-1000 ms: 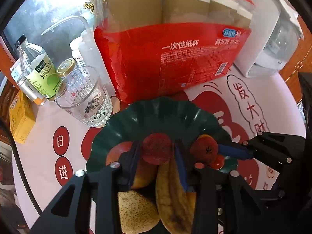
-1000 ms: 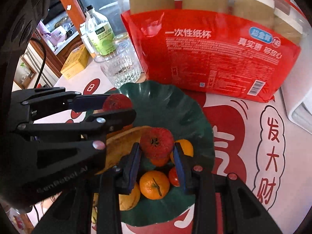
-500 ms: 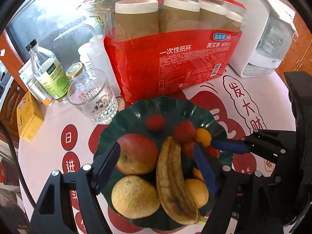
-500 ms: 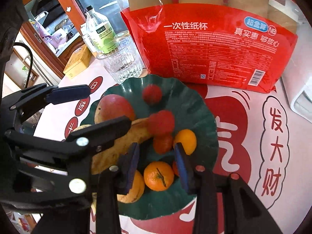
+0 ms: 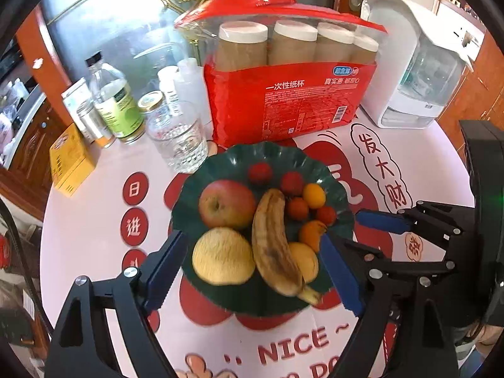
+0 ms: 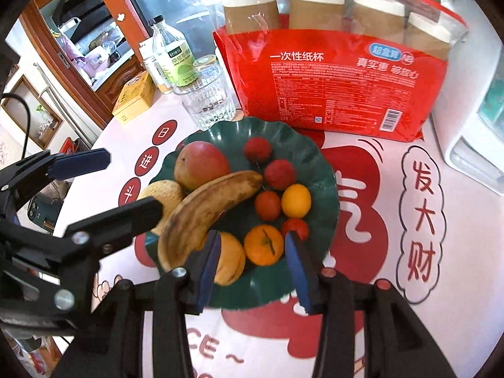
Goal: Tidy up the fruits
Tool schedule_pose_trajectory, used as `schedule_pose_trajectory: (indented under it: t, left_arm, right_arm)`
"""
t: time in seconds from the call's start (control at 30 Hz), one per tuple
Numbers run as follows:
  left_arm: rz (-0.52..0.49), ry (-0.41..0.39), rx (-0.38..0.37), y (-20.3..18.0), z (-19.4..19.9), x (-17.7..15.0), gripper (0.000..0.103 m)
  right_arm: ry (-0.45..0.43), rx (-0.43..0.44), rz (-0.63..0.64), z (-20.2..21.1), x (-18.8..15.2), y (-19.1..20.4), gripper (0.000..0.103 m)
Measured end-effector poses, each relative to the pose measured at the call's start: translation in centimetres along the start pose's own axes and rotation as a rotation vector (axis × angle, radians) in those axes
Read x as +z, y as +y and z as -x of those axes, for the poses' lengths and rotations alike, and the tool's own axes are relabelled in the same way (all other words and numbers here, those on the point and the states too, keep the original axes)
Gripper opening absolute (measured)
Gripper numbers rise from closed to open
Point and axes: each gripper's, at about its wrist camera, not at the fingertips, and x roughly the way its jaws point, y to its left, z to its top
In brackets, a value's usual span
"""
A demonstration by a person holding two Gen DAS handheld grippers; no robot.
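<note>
A dark green scalloped plate [image 5: 338, 186] [image 6: 324, 170] holds an apple [image 5: 226, 203] [image 6: 201, 163], a yellow pear [image 5: 222, 255], a spotted banana [image 5: 272, 245] [image 6: 208, 211], oranges [image 6: 264, 245] and several small red fruits [image 5: 260, 172] [image 6: 279, 174]. My left gripper [image 5: 255, 277] is open and empty, above the plate's near edge. My right gripper [image 6: 252, 269] is open and empty over the near side of the plate, its fingers either side of an orange.
Behind the plate stand a red paper-cup pack [image 5: 289, 94], a ribbed glass [image 5: 178, 143], a green-label bottle [image 5: 115, 100], a yellow box [image 5: 69, 160] and a white appliance [image 5: 415, 63]. The tablecloth [image 5: 94, 252] is pink with red print.
Both grippers let go of small red fruits onto the plate, opened and drew back towards me. The left opened wide; the red fruits now rest at the plate's far side.
</note>
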Motion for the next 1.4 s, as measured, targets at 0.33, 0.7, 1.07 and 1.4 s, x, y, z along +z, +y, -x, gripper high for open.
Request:
schedule_pose_trajectory:
  t: [0.33, 0.7, 1.07, 1.4]
  left_arm:
    - [0.030, -0.017, 0.016, -0.9, 5.5, -4.5, 0.091]
    - [0.083, -0.044, 0.020, -3.1, 11.1, -10.6, 0.092]
    - [0.132, -0.054, 0.027, -5.6, 15.9, -17.5, 0.092]
    - [0.187, -0.060, 0.041, -7.4, 19.0, -23.0, 0.094]
  right_arm:
    - [-0.015, 0.014, -0.030, 4.2, -3.5, 0.9, 0.044]
    - [-0.068, 0.022, -0.033, 10.6, -8.9, 2.7, 0.047]
    - [-0.119, 0.013, -0.049, 16.0, -16.7, 4.4, 0.051]
    - [-0.155, -0.037, -0.073, 19.5, -22.1, 5.4, 0.052]
